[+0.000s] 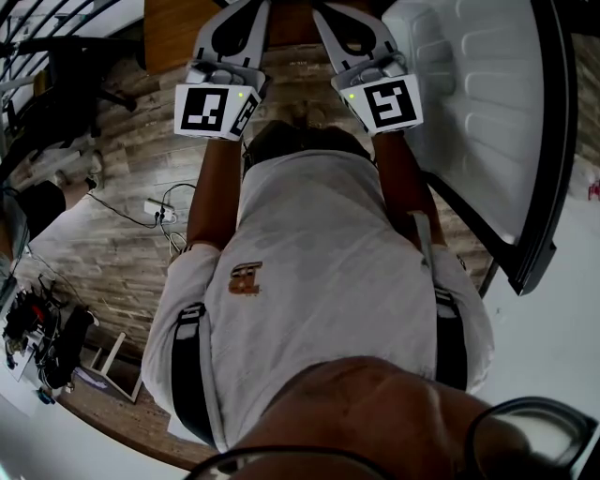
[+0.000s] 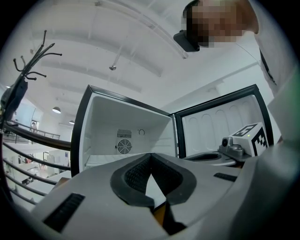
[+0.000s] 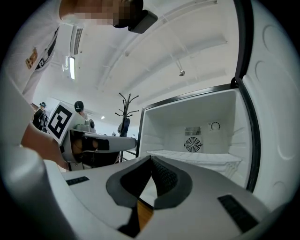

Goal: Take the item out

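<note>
A small white fridge (image 2: 129, 124) stands open in front of me, its door (image 1: 478, 112) swung out to the right. Inside I see bare white walls, a round fan grille (image 3: 192, 145) on the back wall and one wire shelf (image 3: 197, 158); no item shows in it. My left gripper (image 2: 151, 155) and right gripper (image 3: 151, 158) are held side by side, short of the opening. Both are shut, pads together, with nothing between them. In the head view the left gripper (image 1: 242, 21) and right gripper (image 1: 349, 23) point away from the person's chest.
A coat rack (image 3: 125, 112) stands left of the fridge, beyond a dark railing (image 2: 28, 140). On the wood-plank floor lie a power strip (image 1: 157, 212) with cables and a pile of dark gear (image 1: 42, 333) at the left. The open door (image 3: 276, 117) bounds the right side.
</note>
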The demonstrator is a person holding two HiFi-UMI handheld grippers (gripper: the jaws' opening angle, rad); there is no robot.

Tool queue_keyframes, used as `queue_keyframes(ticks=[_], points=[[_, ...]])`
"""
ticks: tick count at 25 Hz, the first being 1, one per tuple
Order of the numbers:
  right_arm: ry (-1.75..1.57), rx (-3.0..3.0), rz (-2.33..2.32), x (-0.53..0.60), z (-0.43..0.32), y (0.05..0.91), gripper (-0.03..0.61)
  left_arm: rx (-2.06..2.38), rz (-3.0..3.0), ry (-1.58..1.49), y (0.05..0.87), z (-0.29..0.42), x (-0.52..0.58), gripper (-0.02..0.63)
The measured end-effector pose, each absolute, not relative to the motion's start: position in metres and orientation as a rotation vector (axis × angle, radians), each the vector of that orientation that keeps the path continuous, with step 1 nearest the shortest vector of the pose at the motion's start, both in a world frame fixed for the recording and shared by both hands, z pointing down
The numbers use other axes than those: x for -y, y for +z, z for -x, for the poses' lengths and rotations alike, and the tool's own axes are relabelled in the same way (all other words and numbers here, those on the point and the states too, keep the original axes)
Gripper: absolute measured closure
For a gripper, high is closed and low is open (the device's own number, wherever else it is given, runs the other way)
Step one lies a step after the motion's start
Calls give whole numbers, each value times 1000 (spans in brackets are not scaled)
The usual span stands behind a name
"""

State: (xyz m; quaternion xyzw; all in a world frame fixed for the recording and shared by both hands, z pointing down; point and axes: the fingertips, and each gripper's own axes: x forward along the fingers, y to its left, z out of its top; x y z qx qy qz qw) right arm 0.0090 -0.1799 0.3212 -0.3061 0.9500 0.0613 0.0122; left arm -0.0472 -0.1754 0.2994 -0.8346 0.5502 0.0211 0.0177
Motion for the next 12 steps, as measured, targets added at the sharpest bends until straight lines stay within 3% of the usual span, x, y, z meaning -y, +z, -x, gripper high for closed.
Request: queue_keyframes(ticks=[12], points=[[-9, -2964, 1185, 225, 20, 345, 545, -1727, 2703, 95, 323, 89, 219, 595]])
